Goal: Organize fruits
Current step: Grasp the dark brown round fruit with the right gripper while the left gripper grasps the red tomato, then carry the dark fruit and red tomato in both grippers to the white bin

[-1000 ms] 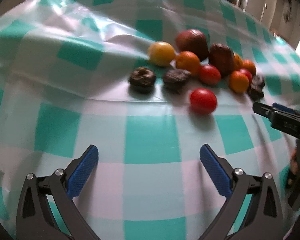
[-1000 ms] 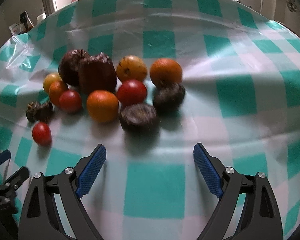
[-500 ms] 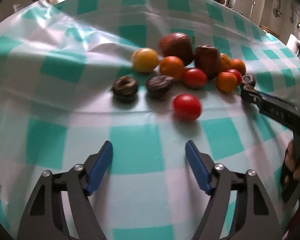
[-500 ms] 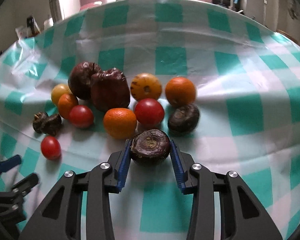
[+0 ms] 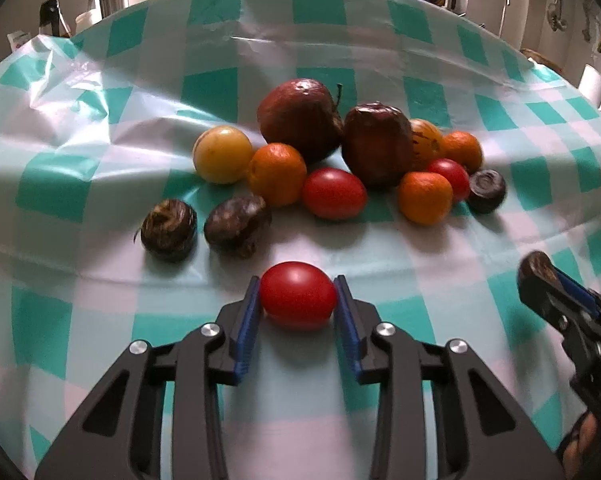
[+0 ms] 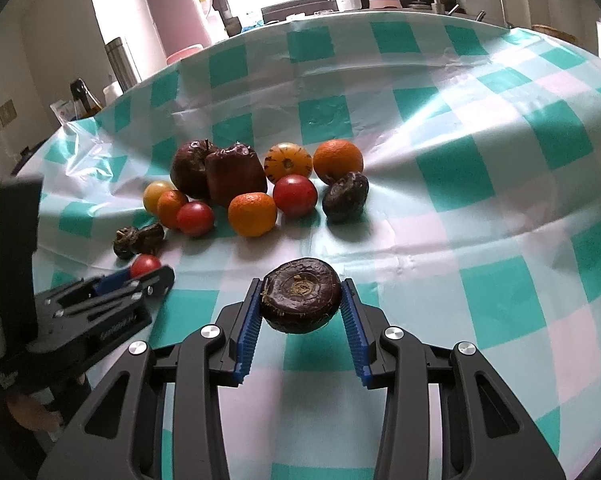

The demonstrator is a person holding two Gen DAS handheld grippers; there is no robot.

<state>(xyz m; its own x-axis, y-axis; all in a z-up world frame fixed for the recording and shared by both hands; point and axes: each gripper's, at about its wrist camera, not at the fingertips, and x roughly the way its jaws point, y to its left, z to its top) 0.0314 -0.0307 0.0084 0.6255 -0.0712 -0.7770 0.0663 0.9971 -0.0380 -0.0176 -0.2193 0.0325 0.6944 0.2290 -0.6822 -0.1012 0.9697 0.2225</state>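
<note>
Checked teal tablecloth [image 5: 140, 312]; glossy oval red tomato [image 5: 298, 296], wrinkled dark-purple fruit [image 6: 300, 296].

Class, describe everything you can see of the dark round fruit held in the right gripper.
The dark fruit is squat and round, deep purple-brown, with a matte, slightly rough skin. Its flat end faces the camera, showing ringed markings around a pale, dry centre. The right gripper is shut on it, one blue ribbed pad pressing each side. It looks raised off the checked tablecloth, a shadow beneath it, apart from the fruit pile behind.
</note>
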